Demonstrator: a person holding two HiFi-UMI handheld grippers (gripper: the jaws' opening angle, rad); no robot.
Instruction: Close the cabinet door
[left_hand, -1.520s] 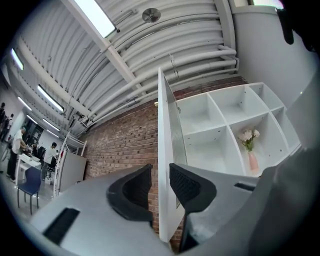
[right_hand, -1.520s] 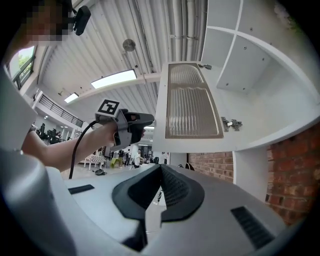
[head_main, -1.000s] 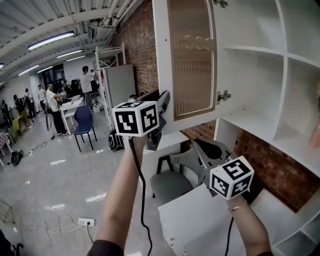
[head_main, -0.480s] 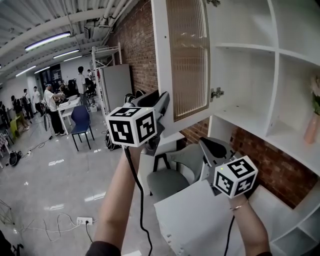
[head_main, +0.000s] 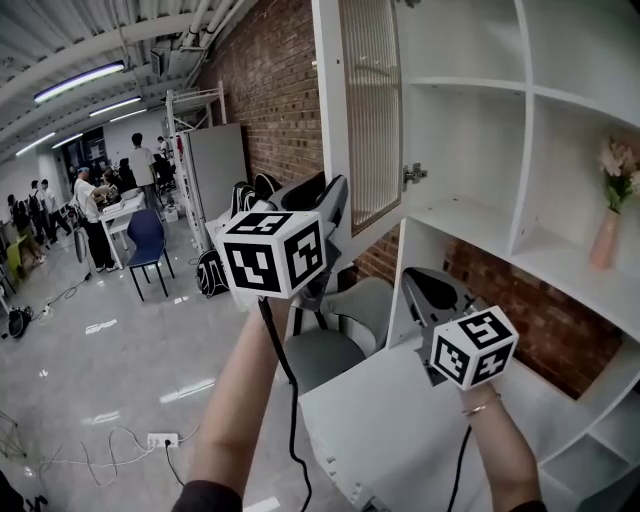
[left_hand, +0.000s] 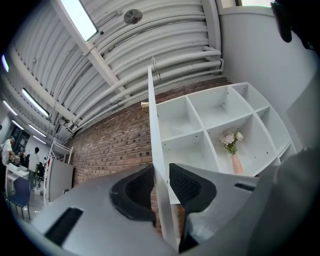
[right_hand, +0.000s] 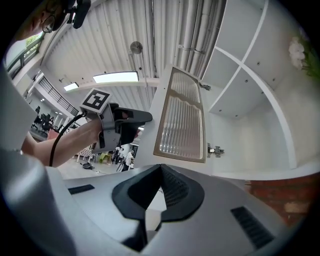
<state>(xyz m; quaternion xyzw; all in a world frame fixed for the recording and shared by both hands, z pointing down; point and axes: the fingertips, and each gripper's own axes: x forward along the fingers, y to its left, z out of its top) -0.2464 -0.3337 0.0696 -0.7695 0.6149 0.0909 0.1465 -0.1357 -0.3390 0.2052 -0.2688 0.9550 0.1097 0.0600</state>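
1. Shows a white cabinet door (head_main: 372, 110) with a ribbed glass panel, standing open at the left end of a white wall cupboard (head_main: 520, 95).
2. Hung on a small metal hinge (head_main: 413, 174) at the cupboard's left upright, and swung well out from the front toward the room.
3. Gripped at its lower outer edge by the left gripper (left_hand: 161, 182), raised on a bare forearm, with the jaws narrowed onto the thin white edge, one dark pad on each side.
4. Lower and to the right, shows the right gripper (head_main: 428, 290), apart from the door, below the cupboard's bottom shelf and above a white tabletop (head_main: 400, 420).
5. Seen along its own jaws: tips brought together, nothing between them.
6. Inside the cupboard, shows bare open compartments, apart from a pink vase (head_main: 604, 238) of pale flowers on a right-hand shelf.
7. Behind the door, shows a brick wall (head_main: 270, 90); below it, a grey chair (head_main: 335, 350).
8. At far left, takes in a long hall with strip lights, with several people (head_main: 95, 215) standing by desks, too small for detail.
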